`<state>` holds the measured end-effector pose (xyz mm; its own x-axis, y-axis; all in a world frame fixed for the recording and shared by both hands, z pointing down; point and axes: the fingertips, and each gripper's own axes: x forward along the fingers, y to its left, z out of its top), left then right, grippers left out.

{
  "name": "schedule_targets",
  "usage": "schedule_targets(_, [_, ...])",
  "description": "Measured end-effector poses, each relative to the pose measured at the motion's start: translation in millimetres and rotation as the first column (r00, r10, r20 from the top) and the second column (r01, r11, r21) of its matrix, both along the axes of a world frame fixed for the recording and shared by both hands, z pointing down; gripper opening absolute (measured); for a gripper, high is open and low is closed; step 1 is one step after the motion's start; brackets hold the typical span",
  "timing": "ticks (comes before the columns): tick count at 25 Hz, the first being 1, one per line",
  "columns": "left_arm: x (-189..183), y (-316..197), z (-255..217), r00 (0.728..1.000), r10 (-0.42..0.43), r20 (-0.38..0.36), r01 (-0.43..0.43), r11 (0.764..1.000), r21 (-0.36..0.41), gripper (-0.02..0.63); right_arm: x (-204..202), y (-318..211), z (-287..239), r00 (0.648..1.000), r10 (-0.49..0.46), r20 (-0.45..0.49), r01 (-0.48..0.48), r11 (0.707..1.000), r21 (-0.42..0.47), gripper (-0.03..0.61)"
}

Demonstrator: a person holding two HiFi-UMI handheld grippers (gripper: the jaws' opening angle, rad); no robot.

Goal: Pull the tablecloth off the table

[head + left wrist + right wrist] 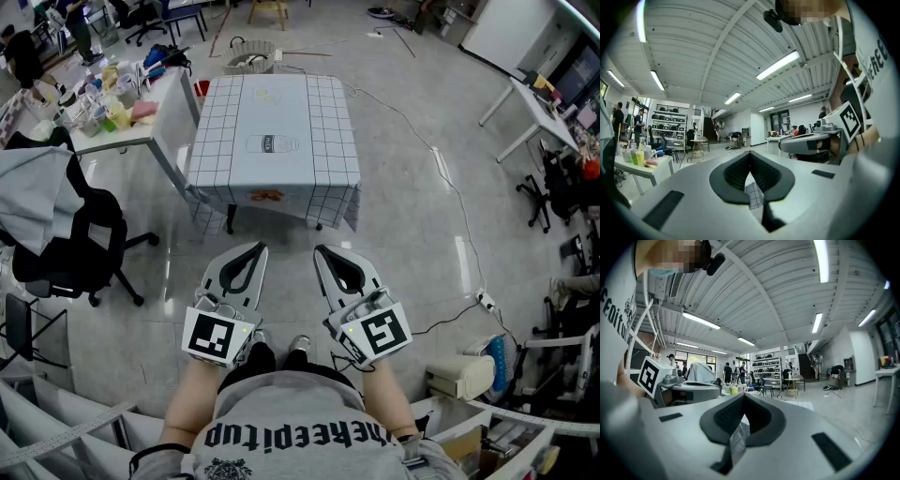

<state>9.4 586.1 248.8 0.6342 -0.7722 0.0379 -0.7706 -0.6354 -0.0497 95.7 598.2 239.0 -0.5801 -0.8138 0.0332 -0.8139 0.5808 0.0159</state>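
Note:
A table stands ahead of me on the grey floor, covered by a pale blue tablecloth [274,141] with a dark grid border that hangs over its edges. My left gripper [256,247] and right gripper [322,250] are held level side by side, short of the table's near edge and touching nothing. Both are shut and empty. In the left gripper view the left gripper [750,153] has its jaws together, and a strip of the tablecloth [753,193] shows through the gap below. The right gripper view shows the same for the right gripper [743,395], with a strip of tablecloth [737,439] below it.
A cluttered white desk [141,131] stands left of the table, touching its corner. A black office chair [70,239] draped with grey cloth is at the near left. A basket [250,54] sits behind the table. A cable [448,183] runs across the floor on the right to a white box [459,375].

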Motion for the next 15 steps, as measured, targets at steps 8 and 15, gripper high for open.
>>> schedule_targets(8, [-2.4, -2.5, -4.2, 1.000, 0.004, -0.017, -0.003, 1.000, 0.016, 0.012, -2.6, -1.1, -0.6, 1.000, 0.003, -0.009, -0.003, 1.000, 0.002, 0.008])
schedule_targets(15, [-6.7, -8.0, -4.9, 1.000, 0.014, -0.018, -0.013, 1.000, 0.020, 0.012, -8.1, -6.1, -0.4, 1.000, 0.012, -0.014, -0.012, 1.000, 0.002, 0.008])
